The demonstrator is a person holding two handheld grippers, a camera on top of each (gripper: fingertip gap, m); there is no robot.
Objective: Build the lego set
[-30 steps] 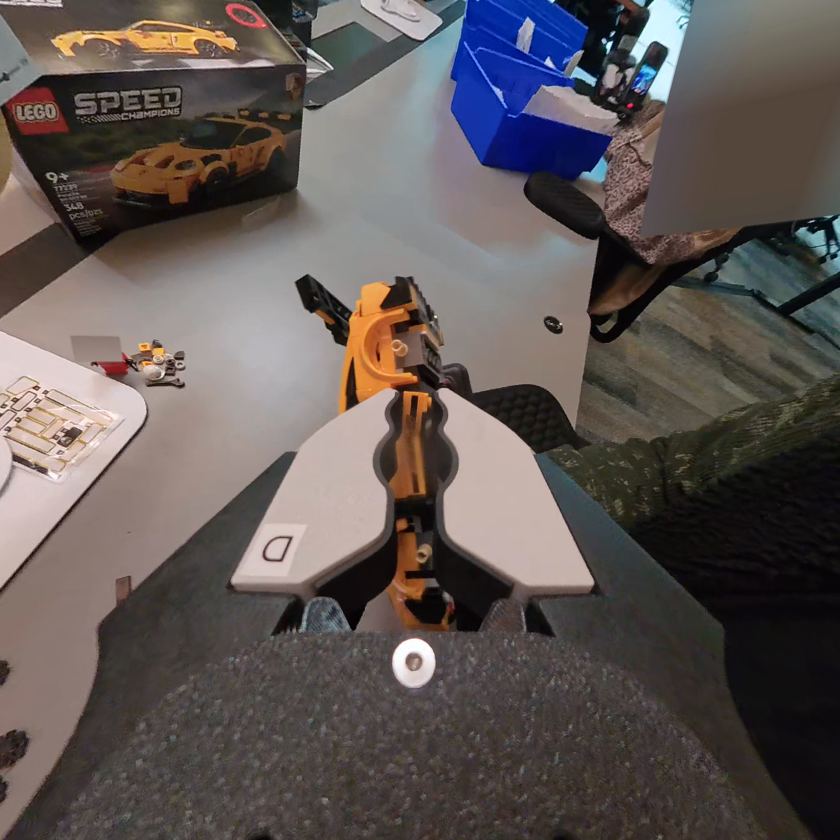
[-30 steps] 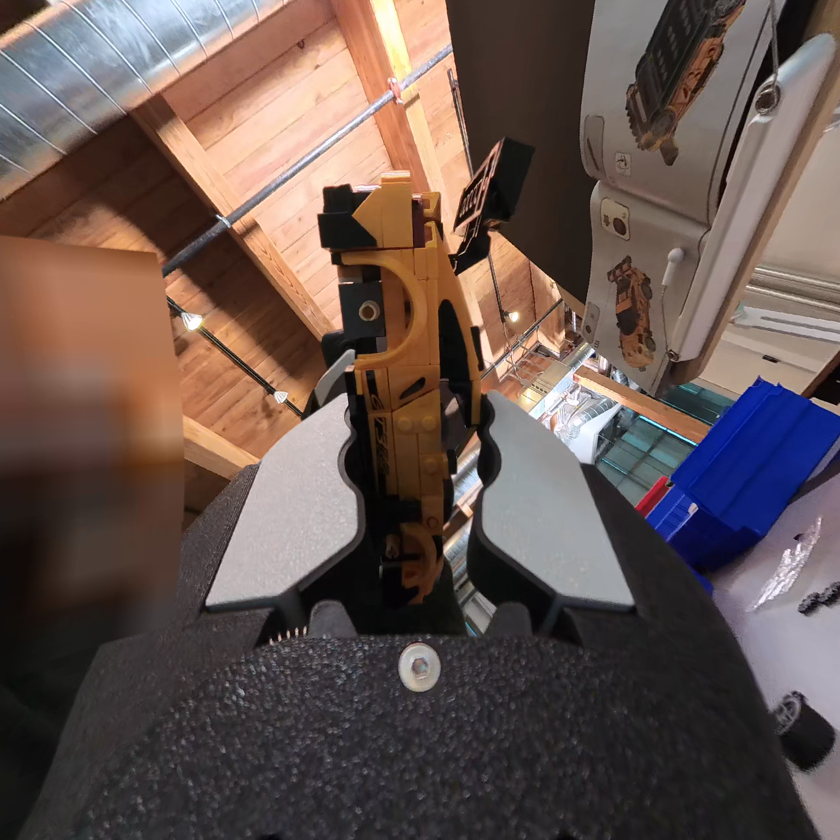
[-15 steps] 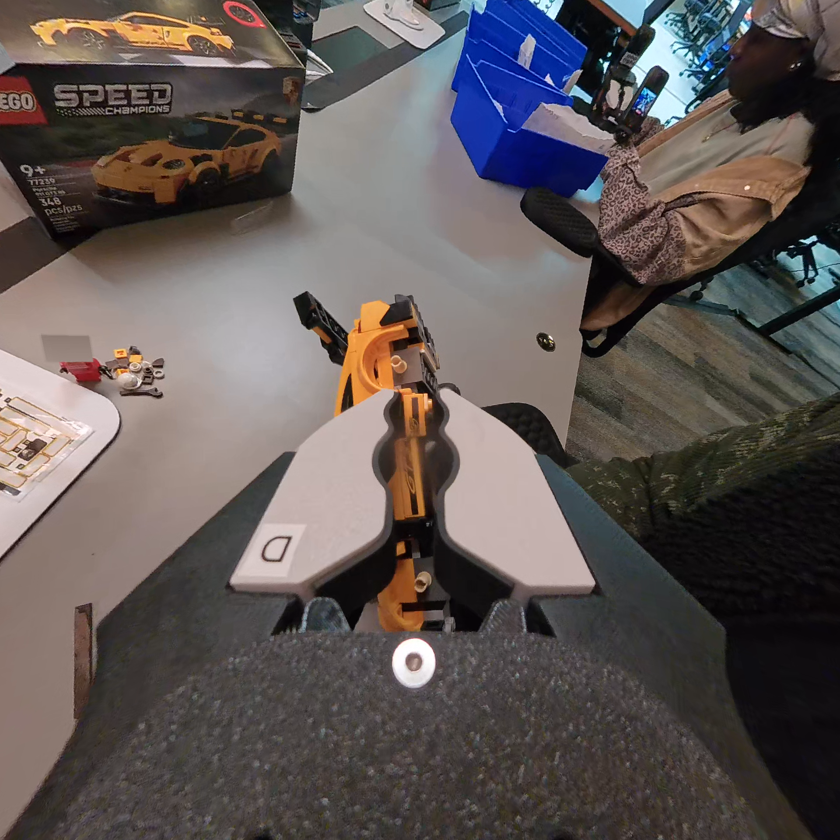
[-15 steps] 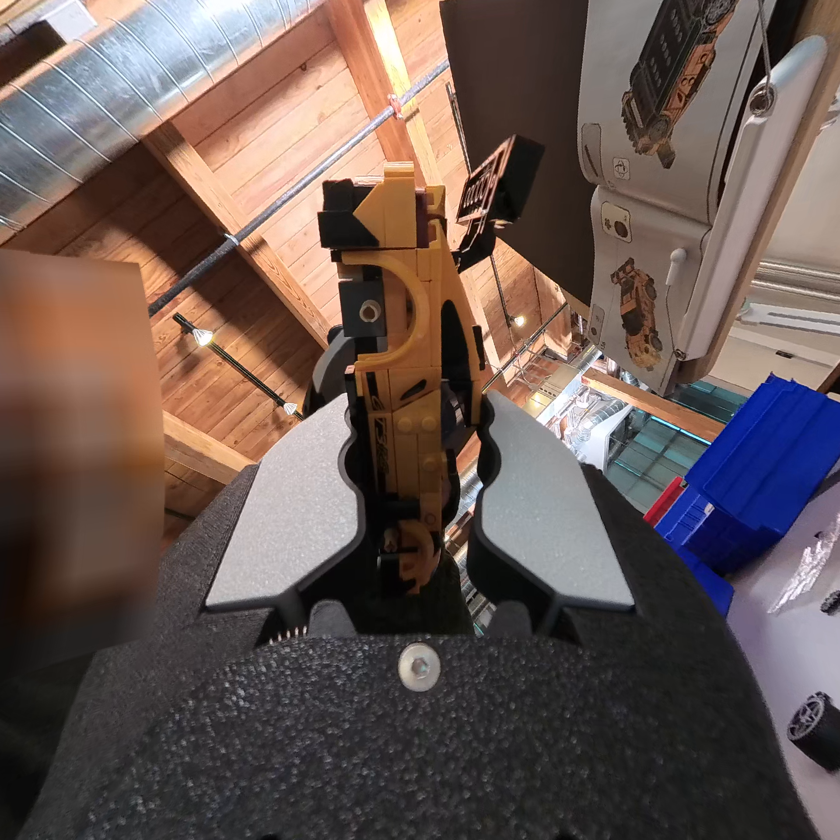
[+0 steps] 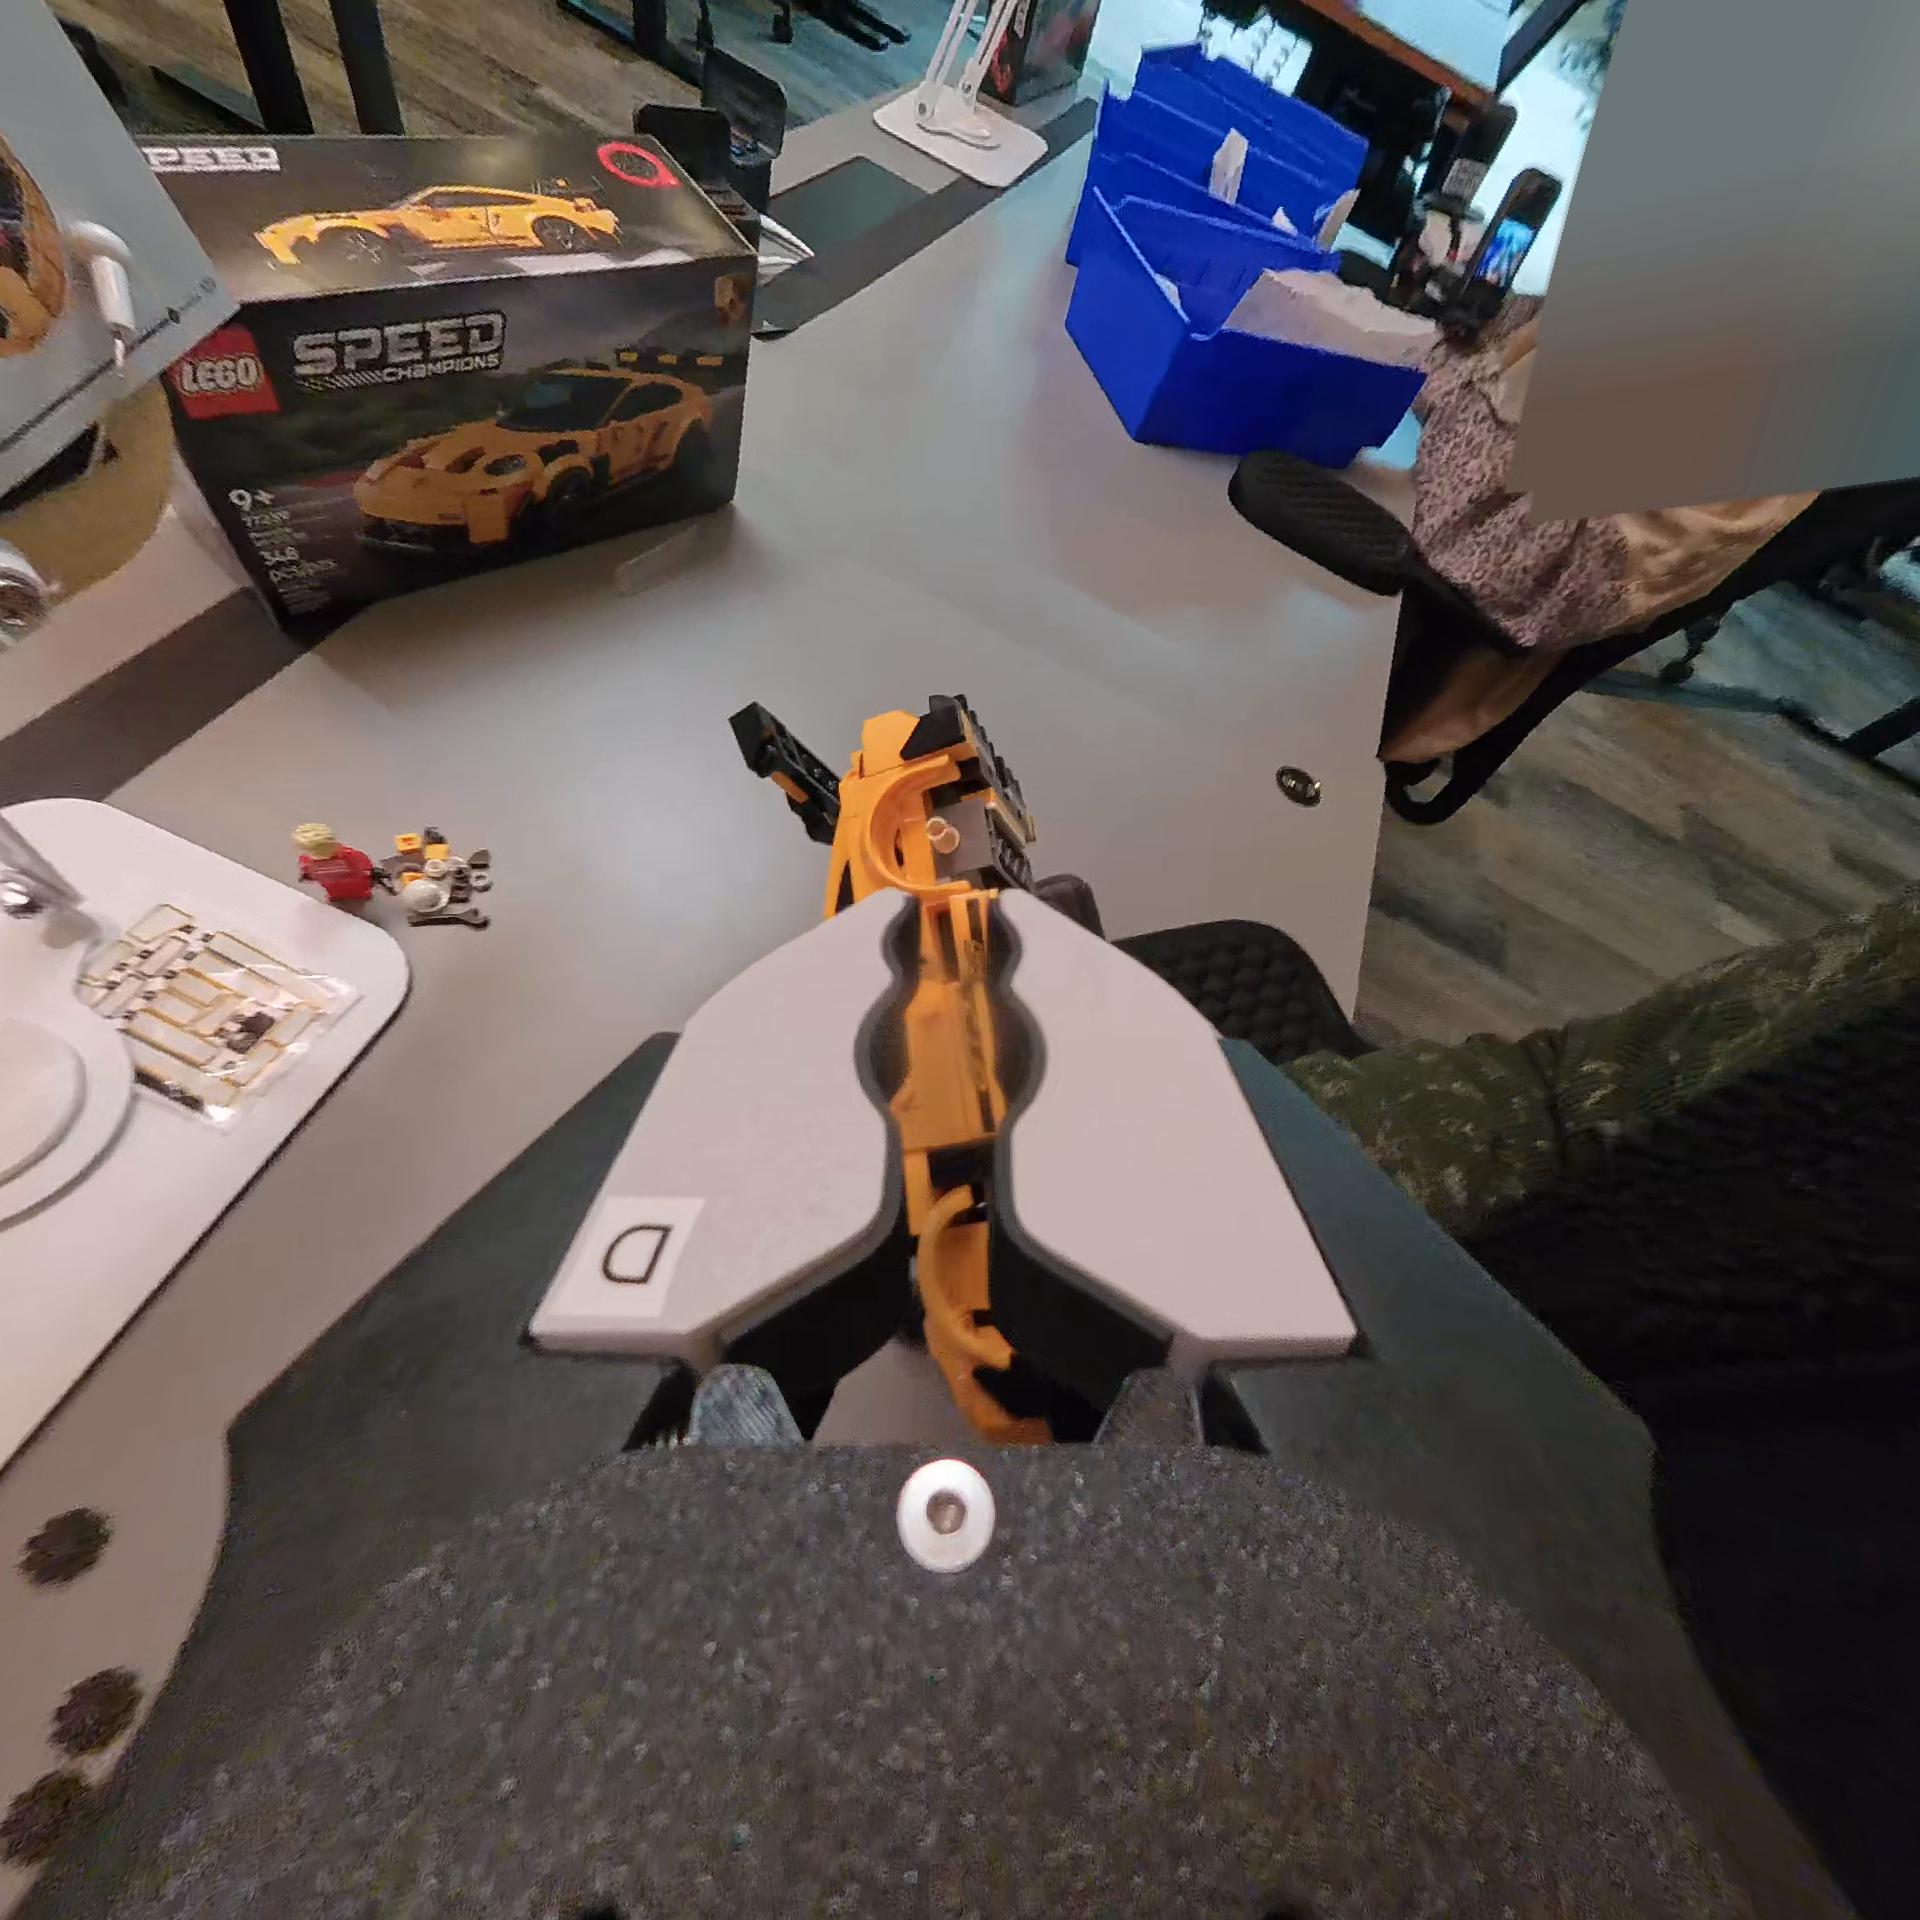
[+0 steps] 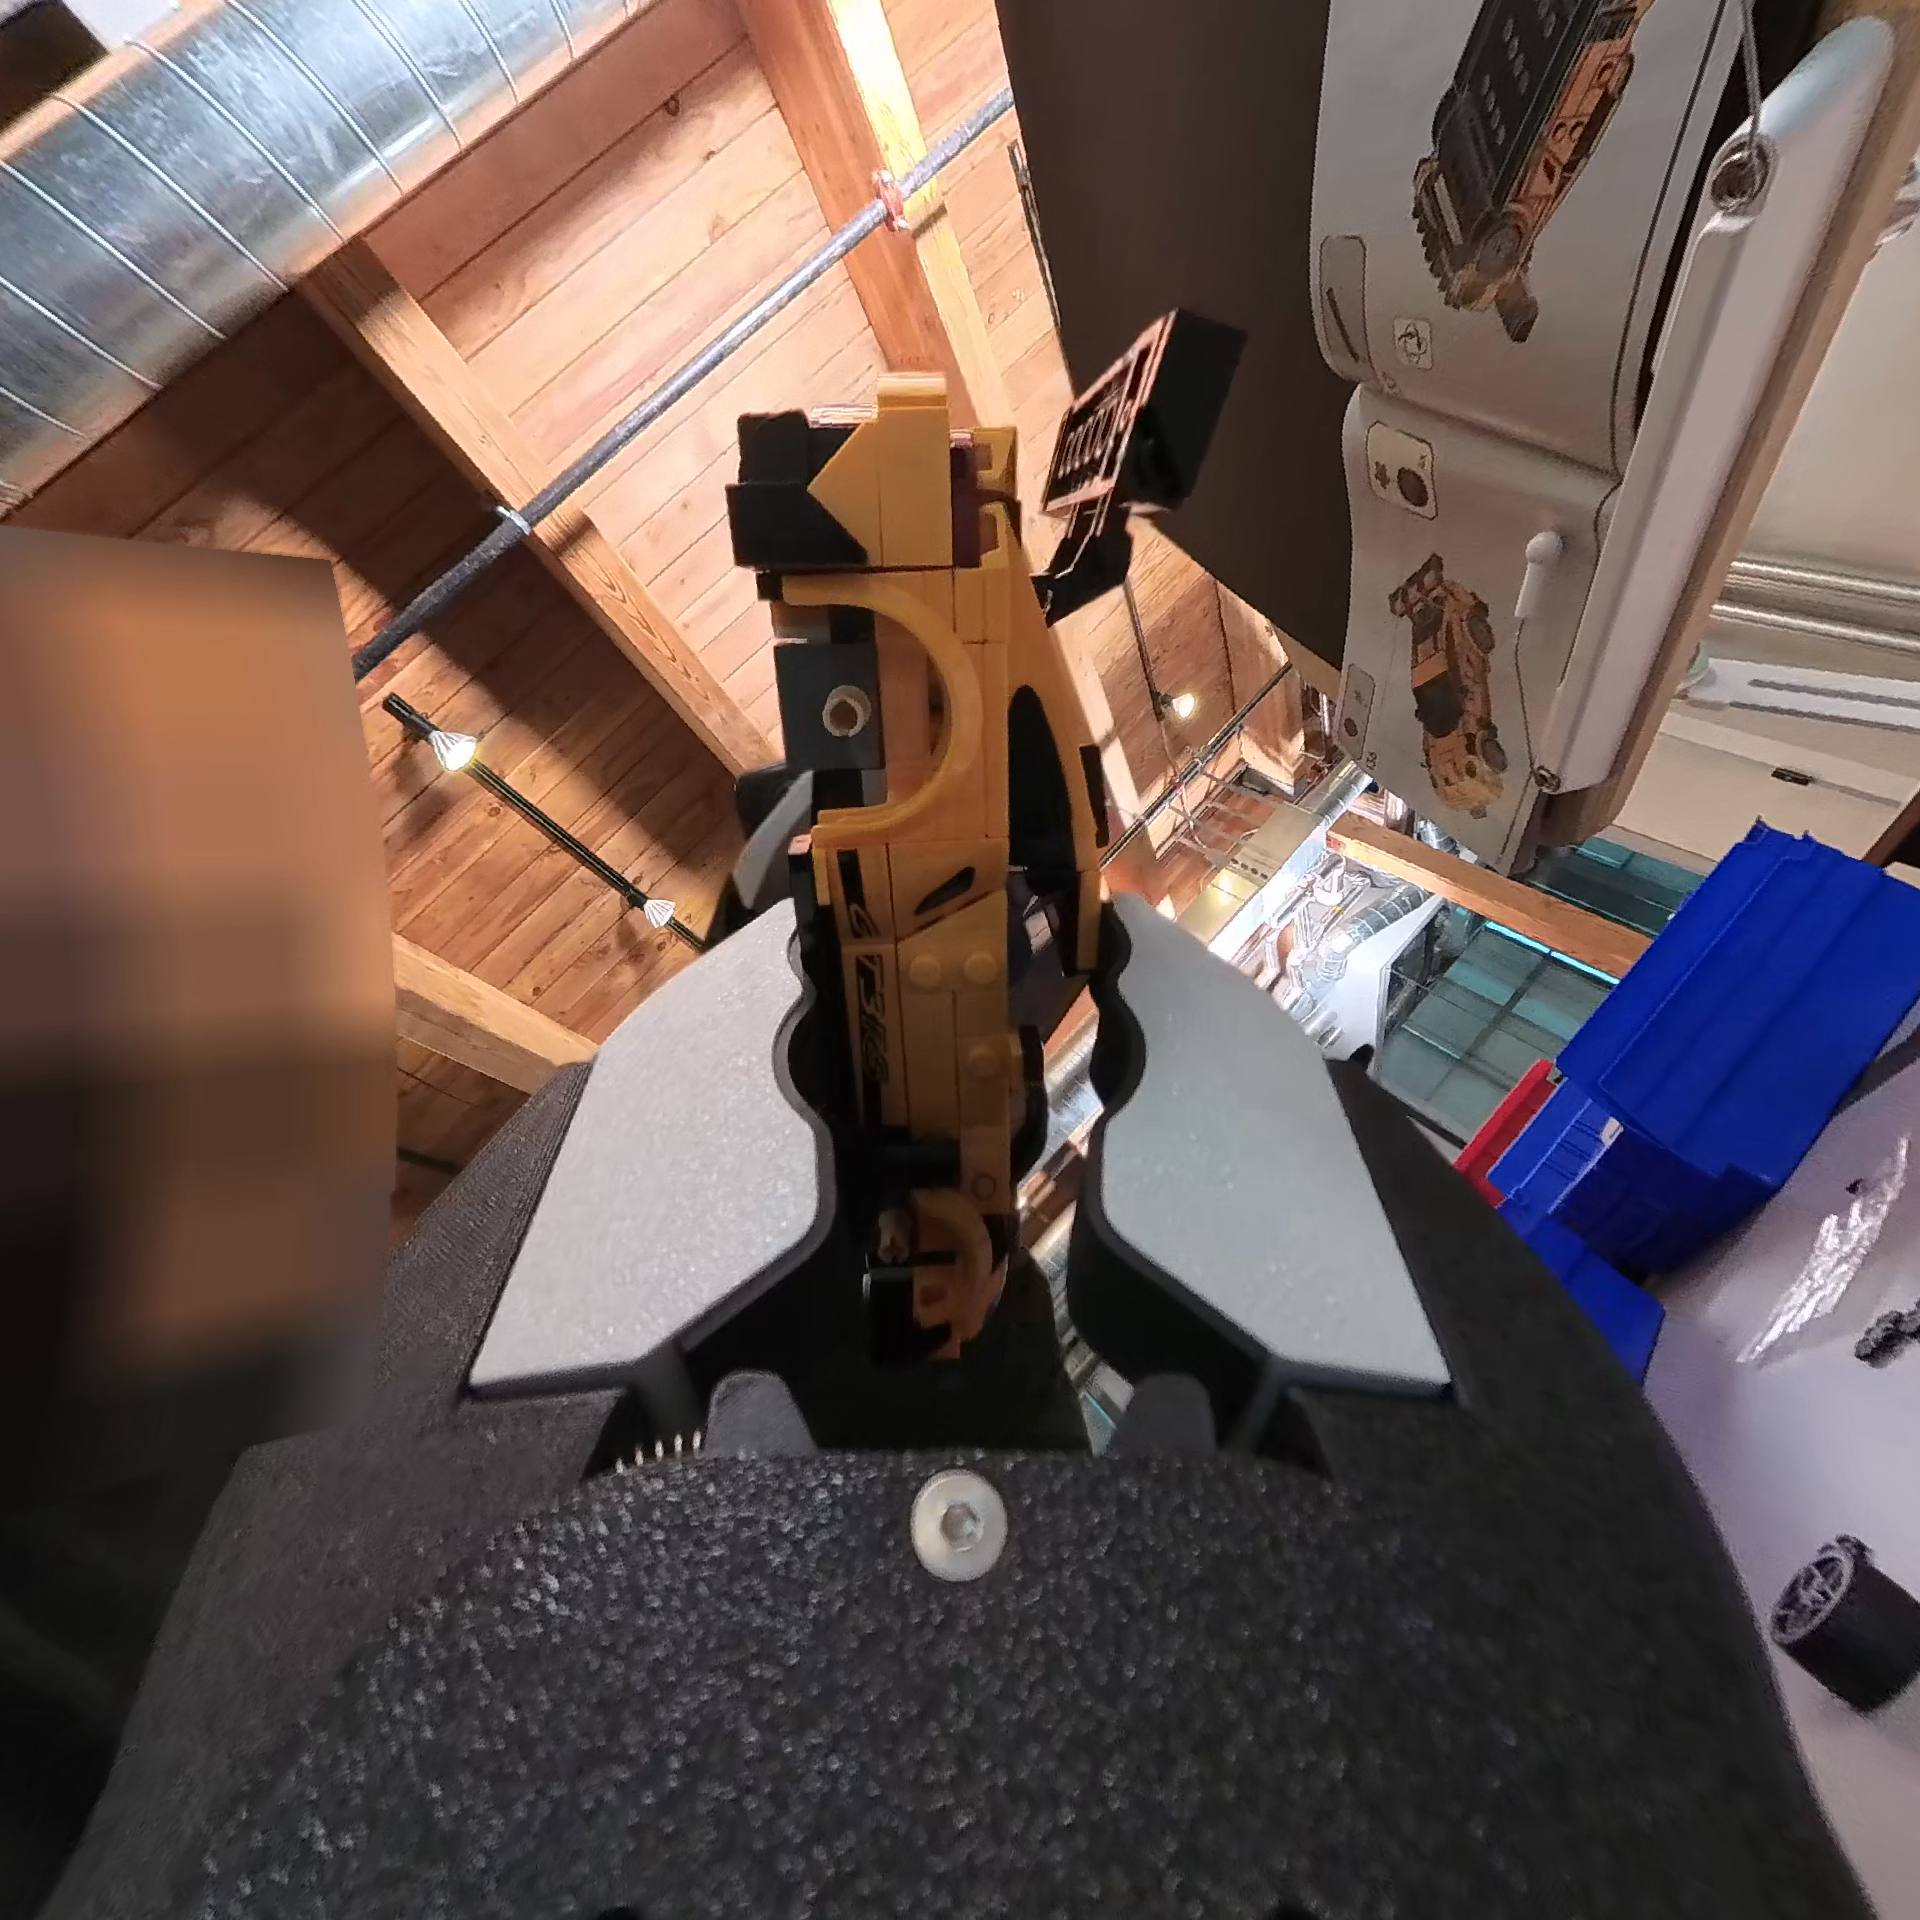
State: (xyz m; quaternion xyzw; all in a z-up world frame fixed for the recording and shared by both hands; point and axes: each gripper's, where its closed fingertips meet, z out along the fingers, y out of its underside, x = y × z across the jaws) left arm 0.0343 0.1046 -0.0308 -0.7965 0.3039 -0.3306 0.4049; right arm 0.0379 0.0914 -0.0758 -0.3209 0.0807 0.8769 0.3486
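A partly built yellow and black lego car (image 5: pixel 940 1039) stands on end between the fingers of my left gripper (image 5: pixel 951 914), which is shut on it above the grey table (image 5: pixel 935 582). A black spoiler (image 5: pixel 774 753) sticks out at the car's far end. In the right wrist view the same car (image 6: pixel 914 935) points up toward the ceiling, and my right gripper (image 6: pixel 951 925) is shut on its sides. A grey finger of the left gripper (image 6: pixel 764 852) shows behind the car there.
The lego set box (image 5: pixel 457 395) stands at the far left and blue bins (image 5: pixel 1226 312) at the far right. A minifigure with small loose parts (image 5: pixel 405 873) lies beside a sticker sheet (image 5: pixel 208 997). An instruction booklet (image 6: pixel 1455 312) hangs on a stand; a black wheel (image 6: pixel 1849 1642) lies on the table. Left tips to right tips: about 6 centimetres.
The left wrist view has swung, so the box and loose parts sit farther right in it. The car stays gripped by both grippers, and the right wrist view has barely shifted.
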